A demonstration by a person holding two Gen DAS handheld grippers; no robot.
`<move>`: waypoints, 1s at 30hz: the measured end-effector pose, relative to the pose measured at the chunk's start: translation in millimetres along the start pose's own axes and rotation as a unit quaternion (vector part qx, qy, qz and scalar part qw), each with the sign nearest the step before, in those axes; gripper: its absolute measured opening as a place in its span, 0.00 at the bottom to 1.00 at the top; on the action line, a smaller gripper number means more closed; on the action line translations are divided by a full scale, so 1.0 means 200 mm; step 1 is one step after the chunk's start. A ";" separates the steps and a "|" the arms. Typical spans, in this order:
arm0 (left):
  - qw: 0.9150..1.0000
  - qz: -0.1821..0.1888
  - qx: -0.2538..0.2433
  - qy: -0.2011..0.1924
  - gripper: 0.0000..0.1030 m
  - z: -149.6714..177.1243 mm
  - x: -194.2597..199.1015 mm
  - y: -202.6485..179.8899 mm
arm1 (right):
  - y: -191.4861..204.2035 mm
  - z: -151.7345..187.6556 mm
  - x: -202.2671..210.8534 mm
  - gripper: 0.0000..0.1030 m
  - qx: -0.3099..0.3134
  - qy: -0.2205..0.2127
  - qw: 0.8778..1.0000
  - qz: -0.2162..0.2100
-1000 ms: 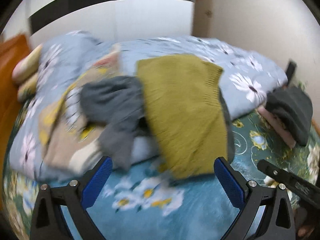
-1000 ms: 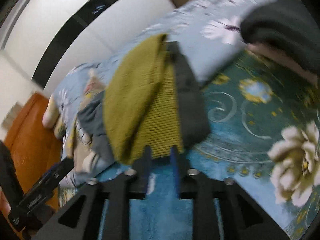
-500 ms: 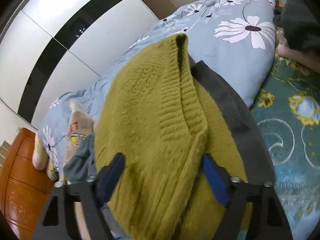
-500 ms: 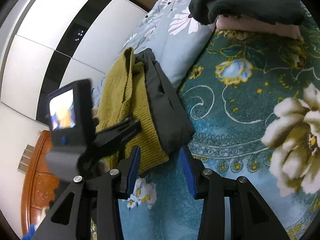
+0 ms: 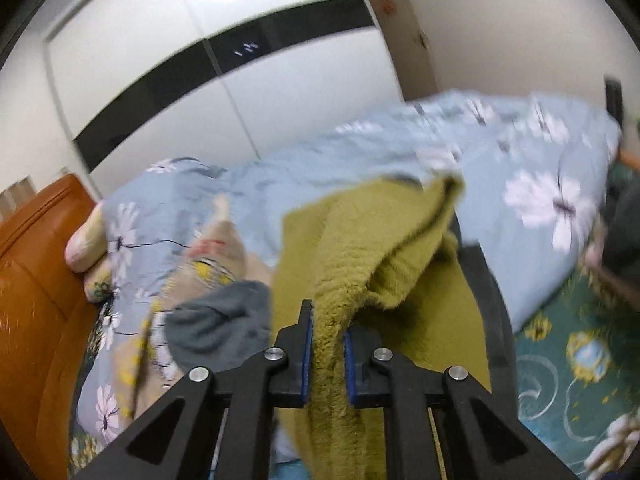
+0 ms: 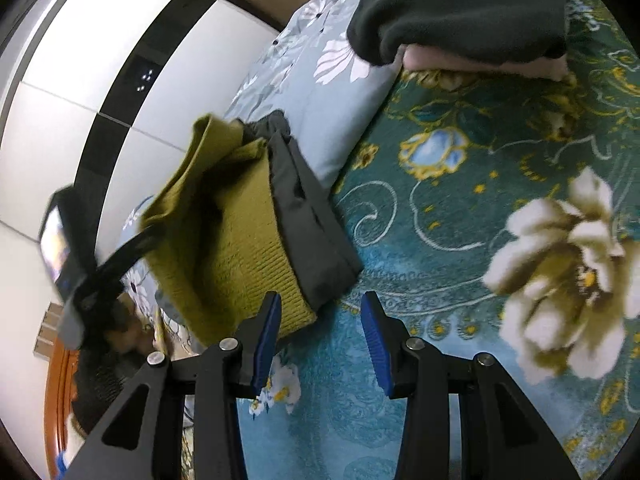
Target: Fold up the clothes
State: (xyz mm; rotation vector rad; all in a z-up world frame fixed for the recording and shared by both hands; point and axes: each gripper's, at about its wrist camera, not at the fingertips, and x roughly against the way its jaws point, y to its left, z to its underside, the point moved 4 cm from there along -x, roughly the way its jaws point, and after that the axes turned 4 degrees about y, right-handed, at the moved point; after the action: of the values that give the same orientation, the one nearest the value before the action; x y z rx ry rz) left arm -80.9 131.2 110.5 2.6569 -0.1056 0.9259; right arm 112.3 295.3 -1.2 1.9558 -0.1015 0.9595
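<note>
A: Sweater point(image 5: 384, 272) status?

B: Olive knit, clamped by the left gripper point(image 5: 327, 354). Both blue pads press a thick fold of it. From the jaws, the fabric rises and drapes forward and to the right.

A: Right gripper point(image 6: 320, 340)?

B: Jaws apart, nothing between the pads. It hovers over the bedspread point(image 6: 460, 216), just beside the ribbed hem of the sweater point(image 6: 228, 236). No contact is visible.

A: What lies against the sweater?

B: A dark grey garment point(image 6: 308, 216), folded, touching the sweater's right edge in the right wrist view. Whether it lies under the sweater as well cannot be told.

A: Surface?

B: Teal bedspread with gold scrolls and a large cream flower. A pale blue duvet point(image 5: 360, 160) with white flowers is bunched behind the sweater.

A: Other items?

B: A grey cloth point(image 5: 220, 320) and a beige printed one point(image 5: 212, 264) to the left of the sweater. In the right wrist view, a black garment point(image 6: 460, 4) sits on a pink one point(image 6: 480, 62) at the far side of the bedspread.

A: Surroundings?

B: White wardrobe point(image 5: 200, 52) with a black band behind the bed; orange wood panel point(image 5: 36, 280) at the left. The left wrist view is motion-blurred.
</note>
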 end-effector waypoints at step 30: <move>0.869 -0.002 0.436 0.235 0.17 2.01 0.44 1.72 | 0.77 0.56 -0.33 0.41 0.246 0.155 0.957 -0.009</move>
State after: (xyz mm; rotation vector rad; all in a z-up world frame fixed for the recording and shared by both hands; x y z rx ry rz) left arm 166.8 -322.1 -35.2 3.0398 0.5639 1.9565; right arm 65.8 102.5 34.5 2.2112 0.3670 1.3644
